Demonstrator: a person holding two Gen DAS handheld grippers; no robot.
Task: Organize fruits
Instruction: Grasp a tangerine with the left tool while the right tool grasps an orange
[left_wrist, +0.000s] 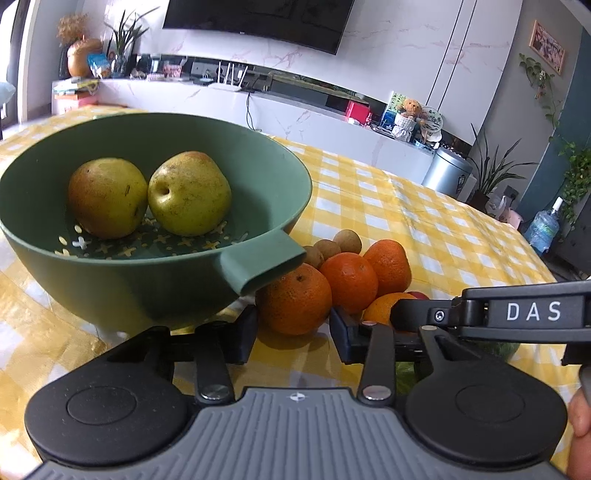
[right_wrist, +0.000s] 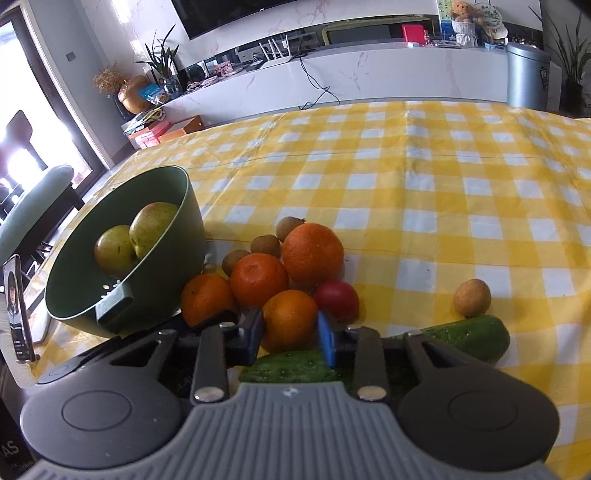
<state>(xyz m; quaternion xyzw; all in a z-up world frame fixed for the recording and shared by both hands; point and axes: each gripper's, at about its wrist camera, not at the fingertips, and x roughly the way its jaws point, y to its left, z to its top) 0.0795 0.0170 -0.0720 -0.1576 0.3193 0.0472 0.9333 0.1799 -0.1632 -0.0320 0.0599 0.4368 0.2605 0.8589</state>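
1. The right gripper (right_wrist: 290, 334) is clamped on the front orange (right_wrist: 289, 319) of the heap beside the green bowl (left_wrist: 258, 177).
2. The left gripper (left_wrist: 293, 332) stands half-closed around another orange (left_wrist: 294, 300) – whether its pads press on it I cannot tell.
3. Risk: lifting either fruit could loosen the heap, so the tomato (right_wrist: 337, 299) or the small brown fruits (right_wrist: 266, 245) roll off.
4. Two pears (left_wrist: 147, 194) sit in the bowl.
5. Yellow checked tablecloth (right_wrist: 424, 184) – a living room with a television (left_wrist: 258, 18) behind.
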